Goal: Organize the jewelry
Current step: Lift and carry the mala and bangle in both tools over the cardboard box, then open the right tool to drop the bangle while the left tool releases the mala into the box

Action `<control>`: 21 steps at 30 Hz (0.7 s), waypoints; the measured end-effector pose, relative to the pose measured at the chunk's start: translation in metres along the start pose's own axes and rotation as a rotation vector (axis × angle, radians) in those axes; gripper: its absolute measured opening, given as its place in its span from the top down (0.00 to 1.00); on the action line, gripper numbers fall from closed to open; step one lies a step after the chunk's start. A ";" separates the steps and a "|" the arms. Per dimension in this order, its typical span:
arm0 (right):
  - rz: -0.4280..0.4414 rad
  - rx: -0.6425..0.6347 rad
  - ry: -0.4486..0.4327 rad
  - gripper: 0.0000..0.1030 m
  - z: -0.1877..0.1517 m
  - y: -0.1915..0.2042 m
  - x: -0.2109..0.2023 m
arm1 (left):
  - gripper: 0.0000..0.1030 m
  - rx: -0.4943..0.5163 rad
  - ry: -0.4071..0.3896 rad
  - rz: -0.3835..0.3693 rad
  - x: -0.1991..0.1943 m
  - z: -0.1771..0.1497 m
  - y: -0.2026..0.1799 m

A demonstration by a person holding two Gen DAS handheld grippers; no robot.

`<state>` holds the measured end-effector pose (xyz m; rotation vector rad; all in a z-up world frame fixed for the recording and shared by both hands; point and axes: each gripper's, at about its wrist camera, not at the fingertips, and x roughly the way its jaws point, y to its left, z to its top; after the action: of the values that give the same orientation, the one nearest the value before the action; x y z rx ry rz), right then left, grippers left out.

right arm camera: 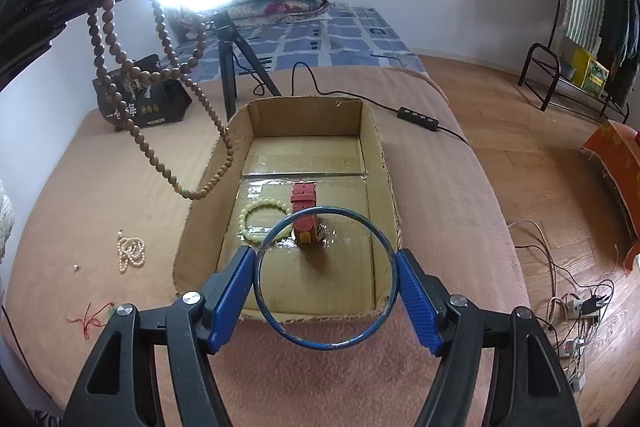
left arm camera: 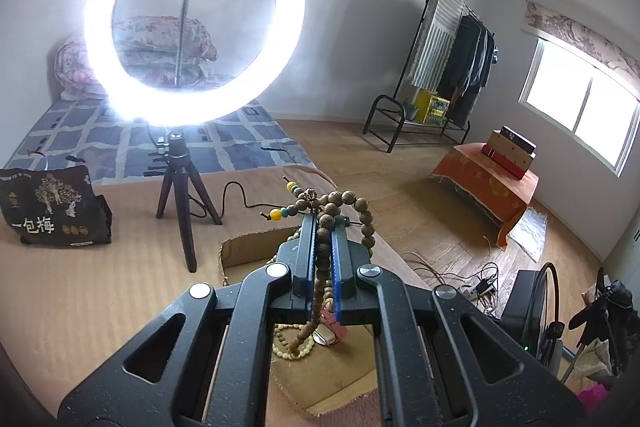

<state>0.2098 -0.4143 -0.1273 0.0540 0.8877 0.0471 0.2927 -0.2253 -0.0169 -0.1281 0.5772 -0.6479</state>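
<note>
The right tongs (right arm camera: 326, 297), spread wide on the thin blue metal bangle (right arm camera: 325, 277), hover just short of the open brown cardboard box (right arm camera: 382, 163), which lies dead ahead with its long axis running away, nearer than the left tongs (left arm camera: 325, 223) pinching the long brown wooden bead necklace (left arm camera: 362, 217).

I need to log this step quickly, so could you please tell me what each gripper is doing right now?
Left gripper: shut on the wooden bead necklace.
Right gripper: jaws wide, gripping the blue bangle.

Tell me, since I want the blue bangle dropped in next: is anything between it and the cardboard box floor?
Nothing visible blocks it. The right hand-held gripper holds the blue bangle over the near end of the cardboard box; the red watch and cream bead bracelet lie farther in, leaving bare floor below.
</note>
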 end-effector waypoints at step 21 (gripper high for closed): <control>0.004 0.025 0.021 0.28 0.003 -0.002 0.030 | 0.96 0.017 0.108 0.062 0.046 -0.015 0.002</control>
<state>0.2318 -0.4149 -0.1489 0.0783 0.9090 0.0404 0.3152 -0.2500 -0.0520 -0.0595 0.6776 -0.6017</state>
